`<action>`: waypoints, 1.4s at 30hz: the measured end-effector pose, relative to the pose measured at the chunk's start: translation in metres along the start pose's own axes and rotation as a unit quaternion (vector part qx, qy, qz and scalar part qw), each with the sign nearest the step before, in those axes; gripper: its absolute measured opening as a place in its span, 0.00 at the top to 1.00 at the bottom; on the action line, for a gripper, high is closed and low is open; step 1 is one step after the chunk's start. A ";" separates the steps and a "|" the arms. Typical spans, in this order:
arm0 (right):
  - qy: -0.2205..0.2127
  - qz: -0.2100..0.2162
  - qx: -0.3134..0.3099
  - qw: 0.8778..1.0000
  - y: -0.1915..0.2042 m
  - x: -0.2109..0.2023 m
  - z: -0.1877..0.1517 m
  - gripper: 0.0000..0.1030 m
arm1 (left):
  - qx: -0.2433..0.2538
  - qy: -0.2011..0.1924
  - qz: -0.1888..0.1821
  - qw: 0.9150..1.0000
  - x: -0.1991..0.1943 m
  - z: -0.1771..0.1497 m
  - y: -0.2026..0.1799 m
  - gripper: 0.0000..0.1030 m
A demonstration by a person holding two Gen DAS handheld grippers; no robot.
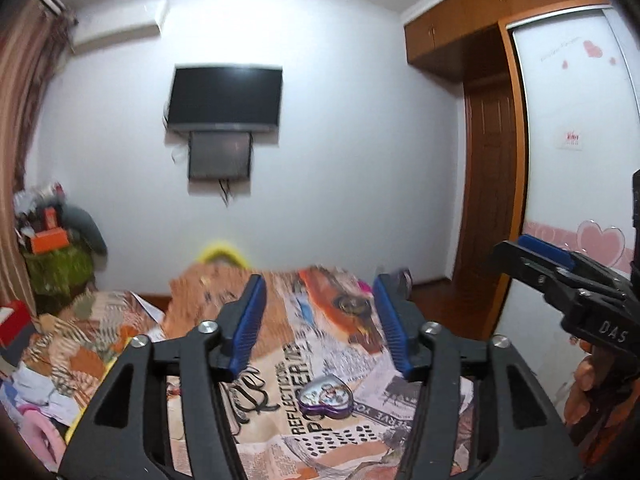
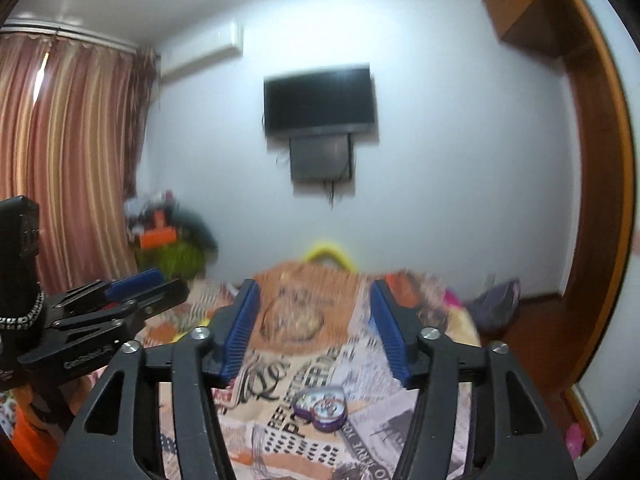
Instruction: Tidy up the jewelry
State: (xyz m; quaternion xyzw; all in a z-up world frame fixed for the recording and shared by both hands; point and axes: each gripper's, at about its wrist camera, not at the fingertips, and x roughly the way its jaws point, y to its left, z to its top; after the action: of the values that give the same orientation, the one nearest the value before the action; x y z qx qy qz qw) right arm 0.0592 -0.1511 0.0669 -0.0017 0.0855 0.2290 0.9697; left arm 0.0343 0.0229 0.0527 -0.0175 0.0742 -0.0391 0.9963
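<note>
A purple heart-shaped tin with a picture lid [image 1: 327, 399] lies closed on the patterned bedspread [image 1: 280, 412], low between the fingers of my left gripper [image 1: 320, 296], which is open and empty above the bed. The tin also shows in the right wrist view [image 2: 322, 408], low between the fingers of my right gripper [image 2: 314, 302], also open and empty. The right gripper shows at the right edge of the left wrist view [image 1: 532, 256]. The left gripper shows at the left of the right wrist view [image 2: 132, 284]. A beaded bracelet [image 2: 28, 316] hangs around the left gripper's body.
The bed runs away from me toward a white wall with a mounted TV [image 1: 226, 98]. A cluttered stand with an orange box [image 1: 48, 240] is at the far left by striped curtains [image 2: 68, 160]. A wooden wardrobe and door [image 1: 492, 184] stand on the right. Clothes lie at the bed's left edge.
</note>
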 end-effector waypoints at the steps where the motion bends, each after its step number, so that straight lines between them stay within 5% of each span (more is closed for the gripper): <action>1: -0.013 -0.005 -0.001 1.000 0.003 -0.009 0.001 0.37 | 0.003 -0.011 0.010 1.000 -0.010 -0.001 -0.002 0.38; 5: -0.049 -0.027 -0.004 0.998 0.014 -0.030 -0.002 0.19 | -0.011 -0.042 0.040 0.998 -0.035 -0.010 -0.003 0.05; 6: -0.054 -0.036 -0.007 0.998 0.018 -0.032 -0.003 0.13 | -0.019 -0.046 0.045 0.998 -0.038 -0.013 -0.001 0.03; 9: -0.068 -0.067 -0.015 0.995 0.027 -0.037 -0.008 0.00 | -0.035 -0.040 0.047 0.997 -0.040 -0.016 0.004 0.03; 42: -0.032 -0.078 -0.008 0.996 0.022 -0.055 -0.024 0.00 | -0.034 -0.009 0.065 0.997 -0.032 -0.030 -0.001 0.03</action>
State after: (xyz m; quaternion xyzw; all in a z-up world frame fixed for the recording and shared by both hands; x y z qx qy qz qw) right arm -0.0025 -0.1566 0.0533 -0.0082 0.0520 0.1534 0.9868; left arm -0.0018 0.0233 0.0278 -0.0466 0.0671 0.0281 0.9963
